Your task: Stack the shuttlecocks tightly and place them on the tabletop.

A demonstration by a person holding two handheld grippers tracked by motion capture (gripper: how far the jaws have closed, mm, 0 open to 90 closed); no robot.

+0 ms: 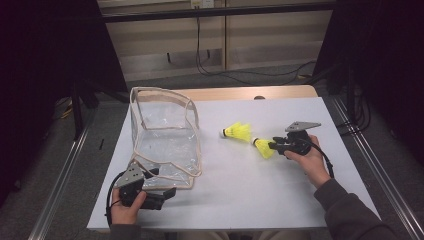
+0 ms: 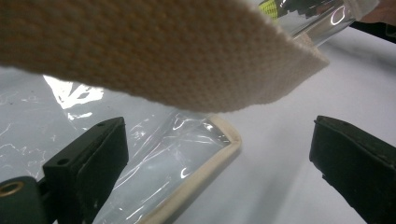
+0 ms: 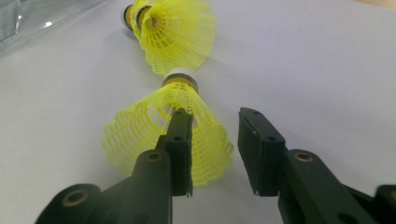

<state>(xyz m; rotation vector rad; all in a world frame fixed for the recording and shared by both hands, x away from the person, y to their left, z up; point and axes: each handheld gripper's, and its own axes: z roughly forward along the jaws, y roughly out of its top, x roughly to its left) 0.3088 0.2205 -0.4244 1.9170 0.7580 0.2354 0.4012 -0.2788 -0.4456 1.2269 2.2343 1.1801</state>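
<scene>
Right gripper (image 3: 215, 154) jaws parted, one jaw inside the skirt of the near shuttlecock (image 3: 159, 135), the other outside, not pinching; released. It lies centre-right of the high view, second shuttlecock (image 1: 238, 131) just up-left. Left gripper (image 2: 219, 168) jaws wide apart around the clear bag's (image 1: 165, 142) trimmed corner, gripping nothing. Step looks like picking the shuttlecock for bagging; next needs jaws clenching on the skirt. White desk (image 1: 240, 190) has open room between bag and shuttlecocks; right edge near.

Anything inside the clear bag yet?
The clear bag looks empty; both yellow shuttlecocks lie outside on the table. Its folded near flap hides little.
</scene>
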